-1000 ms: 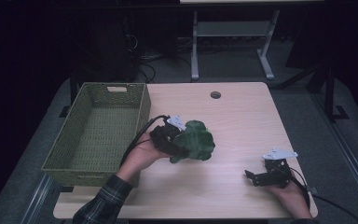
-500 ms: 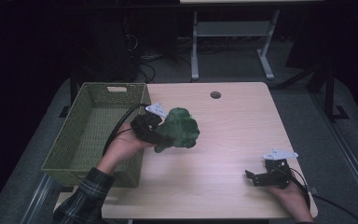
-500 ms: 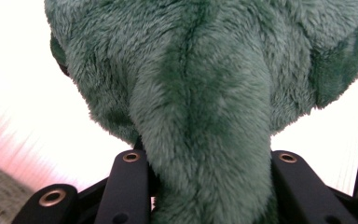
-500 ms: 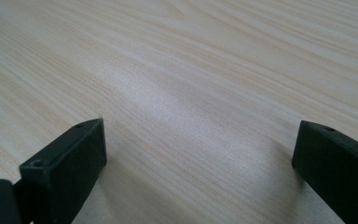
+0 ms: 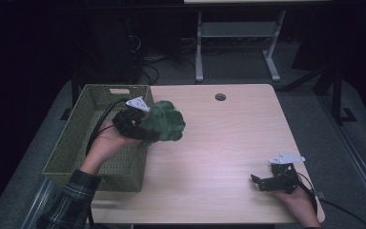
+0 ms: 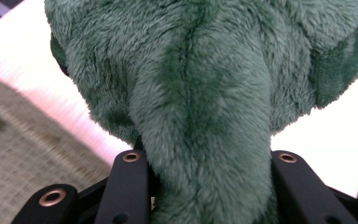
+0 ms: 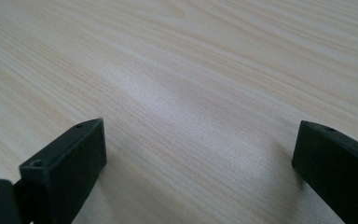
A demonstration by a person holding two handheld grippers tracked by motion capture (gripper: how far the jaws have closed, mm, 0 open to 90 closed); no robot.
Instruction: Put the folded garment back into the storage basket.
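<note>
Item: green plush toy (image 5: 164, 121), soft, deep-piled, held clear of the desk (image 5: 219, 143) at the near right rim of the woven basket (image 5: 76, 138), not yet over its well. Left claw (image 5: 140, 125): clamped on a narrow fold of the plush, jaws pressing either side of it in the left gripper view (image 6: 205, 154). Right claw (image 5: 262, 182): jaws apart, gripping nothing, resting low at the desk's near right corner. Risk, as judged: the pinch takes little material, so the bulk may sag or slip free on a quick swing; the overhanging body could catch the basket wall and tip out on release. Surface: pale wood-grain top, bare, one cable hole (image 5: 220, 97) at the far edge. Room: dim, grey carpet, white frame legs (image 5: 233, 43) behind.
</note>
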